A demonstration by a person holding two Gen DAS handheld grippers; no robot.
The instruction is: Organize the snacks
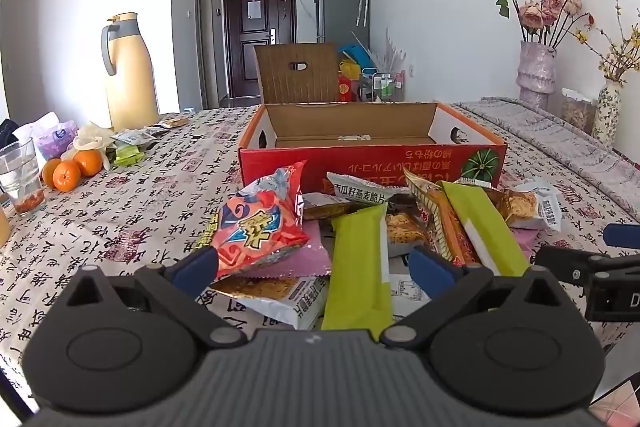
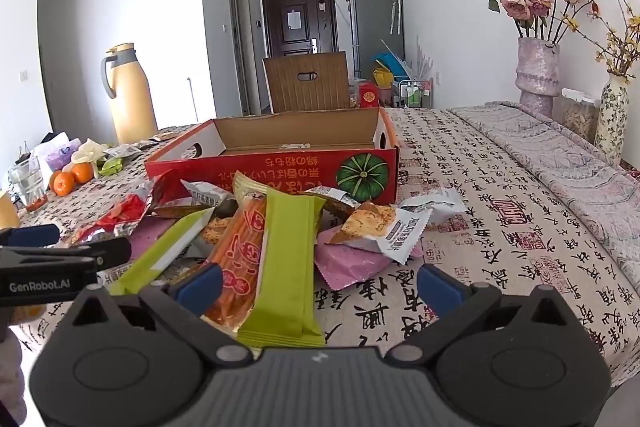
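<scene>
Snacks (image 1: 360,239) lie in a loose heap just ahead of both of our tools, on the tabletop (image 1: 132,211) with its calligraphy-print cloth. Our left gripper (image 1: 314,269) has its jaws spread fully wide and grips nothing; between its blue fingertips (image 1: 196,269) we see a long green packet (image 1: 360,267), with an orange-red puffed bag (image 1: 260,227) resting over the left tip. Our right gripper (image 2: 320,285) is likewise wide open and empty-handed; a second green packet (image 2: 288,267) and an orange stick packet (image 2: 244,259) lie just inside its left fingertip, while the cloth between them and the right tip is bare. We see a pink wrapper (image 2: 348,261) and a white cracker pouch (image 2: 392,227) a little farther out. Beyond the heap, touching its far edge, we find the open red cardboard box (image 1: 372,163) with a green pumpkin printed on its front. Well off to the left we see oranges (image 1: 72,169), a glass (image 1: 20,175) and a yellow thermos jug (image 1: 130,75); a vase of dried roses (image 2: 538,67) stands far right.
</scene>
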